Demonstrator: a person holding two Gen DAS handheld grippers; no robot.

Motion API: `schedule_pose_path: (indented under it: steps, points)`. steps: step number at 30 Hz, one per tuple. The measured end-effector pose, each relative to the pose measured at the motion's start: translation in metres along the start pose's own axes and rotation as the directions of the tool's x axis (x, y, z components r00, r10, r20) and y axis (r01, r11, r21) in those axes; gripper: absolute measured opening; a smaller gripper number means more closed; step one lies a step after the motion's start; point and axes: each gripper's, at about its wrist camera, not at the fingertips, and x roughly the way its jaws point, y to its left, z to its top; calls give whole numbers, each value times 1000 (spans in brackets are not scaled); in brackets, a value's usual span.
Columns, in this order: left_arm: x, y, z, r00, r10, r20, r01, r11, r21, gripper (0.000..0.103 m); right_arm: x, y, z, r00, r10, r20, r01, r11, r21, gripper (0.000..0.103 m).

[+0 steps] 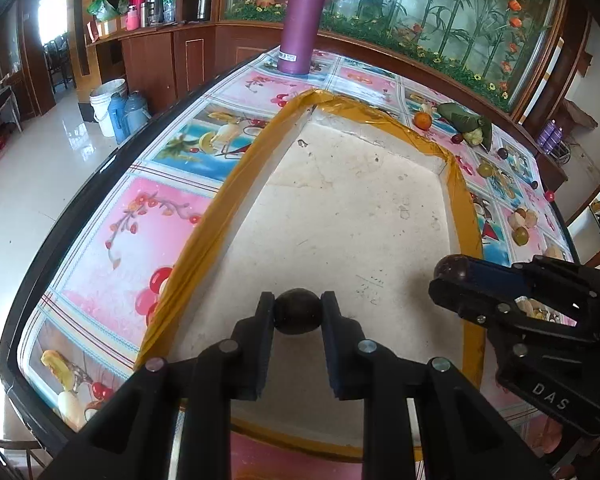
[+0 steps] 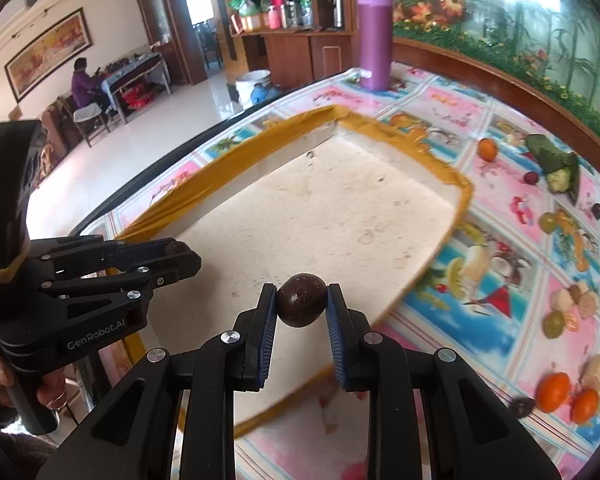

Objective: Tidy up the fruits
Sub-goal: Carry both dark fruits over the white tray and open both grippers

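Table with fruit-print cloth (image 2: 480,92); tray (image 2: 300,216) bare. Left gripper (image 1: 298,312) and right gripper (image 2: 301,301) each clamped a dark fruit above it. Orange (image 2: 488,149), grapes (image 2: 547,221) awaited sorting; task barely begun.

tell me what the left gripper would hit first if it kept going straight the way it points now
Probably nothing at first: the left gripper, shut on a dark round fruit, points along the bare white tray. The tray's yellow-taped far rim looks first in line, though depth is unclear.
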Motion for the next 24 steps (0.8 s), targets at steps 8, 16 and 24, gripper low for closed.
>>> schedule_pose_path:
  steps: [8, 16, 24]
  points:
    - [7, 3, -3, 1000, 19, 3, -19, 999, 26, 26, 22, 5, 0, 999, -18, -50, 17, 1000, -23, 24]
    - [10, -1, -6, 998, 60, 21, -62, 996, 67, 27, 28, 5, -1, 997, -36, -66, 34, 999, -26, 25]
    - [-1, -7, -10, 996, 79, 39, -82, 992, 92, 43, 25, 6, -1, 996, -54, -64, 51, 998, -37, 29]
